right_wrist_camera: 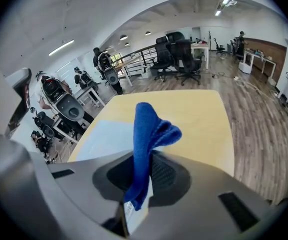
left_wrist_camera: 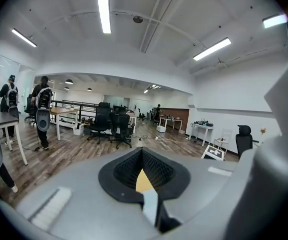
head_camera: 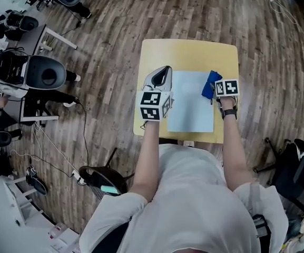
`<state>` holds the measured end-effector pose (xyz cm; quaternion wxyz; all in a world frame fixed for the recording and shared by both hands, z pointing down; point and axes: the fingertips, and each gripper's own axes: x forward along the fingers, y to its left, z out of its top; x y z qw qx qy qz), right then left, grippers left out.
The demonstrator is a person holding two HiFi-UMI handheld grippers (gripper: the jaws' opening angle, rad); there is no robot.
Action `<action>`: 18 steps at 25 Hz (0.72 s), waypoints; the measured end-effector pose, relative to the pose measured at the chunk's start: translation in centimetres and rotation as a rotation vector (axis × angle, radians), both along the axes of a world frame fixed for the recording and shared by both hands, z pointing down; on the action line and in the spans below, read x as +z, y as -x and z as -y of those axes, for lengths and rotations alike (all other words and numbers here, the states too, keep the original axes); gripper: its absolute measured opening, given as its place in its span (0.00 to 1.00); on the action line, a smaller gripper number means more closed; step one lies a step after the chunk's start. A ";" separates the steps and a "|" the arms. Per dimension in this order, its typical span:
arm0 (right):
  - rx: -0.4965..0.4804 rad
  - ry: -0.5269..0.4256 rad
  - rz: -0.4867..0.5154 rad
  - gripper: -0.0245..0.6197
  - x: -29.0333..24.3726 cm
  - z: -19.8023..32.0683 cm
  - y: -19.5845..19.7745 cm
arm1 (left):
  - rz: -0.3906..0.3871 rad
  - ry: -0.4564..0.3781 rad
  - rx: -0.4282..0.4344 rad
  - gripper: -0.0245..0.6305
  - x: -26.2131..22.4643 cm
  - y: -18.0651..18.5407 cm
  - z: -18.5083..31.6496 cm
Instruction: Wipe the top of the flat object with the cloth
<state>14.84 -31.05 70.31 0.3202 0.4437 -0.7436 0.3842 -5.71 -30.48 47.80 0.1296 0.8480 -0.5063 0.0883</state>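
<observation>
R gripper [right_wrist_camera: 142, 180] clamps cloth [right_wrist_camera: 146, 129] at sheet [head_camera: 191, 107] R edge; L gripper [left_wrist_camera: 143, 163] jaws together.

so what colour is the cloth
The cloth is bright blue, clearest in the right gripper view.

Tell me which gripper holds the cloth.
The right gripper: its jaws are shut on the blue cloth, while the left gripper holds nothing.

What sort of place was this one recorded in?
Probably an open-plan office or lab: a wood-plank floor, black office chairs and desks spread through a wide room, and long strip lights on the ceiling.
</observation>
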 end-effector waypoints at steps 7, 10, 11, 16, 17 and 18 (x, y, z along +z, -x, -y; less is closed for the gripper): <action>-0.018 -0.017 0.008 0.13 -0.8 0.2 -0.1 | 0.000 -0.011 -0.009 0.05 -0.4 -0.3 -0.1; -0.075 -0.032 0.064 0.13 -2.2 0.0 2.9 | 0.000 -0.011 -0.039 0.05 -0.6 1.0 -0.4; -0.097 -0.034 0.091 0.13 -2.6 -0.1 4.2 | 0.000 -0.010 -0.050 0.05 -0.6 1.4 -0.6; -0.202 -0.020 0.221 0.13 -4.1 -0.8 11.6 | -0.003 -0.012 -0.112 0.05 -0.6 4.1 -1.2; -0.228 -0.014 0.234 0.13 -4.2 -1.0 13.1 | -0.002 -0.013 -0.124 0.05 -0.6 4.7 -1.3; -0.254 -0.007 0.242 0.13 -4.1 -1.3 14.5 | -0.002 -0.012 -0.137 0.05 -0.6 5.3 -1.5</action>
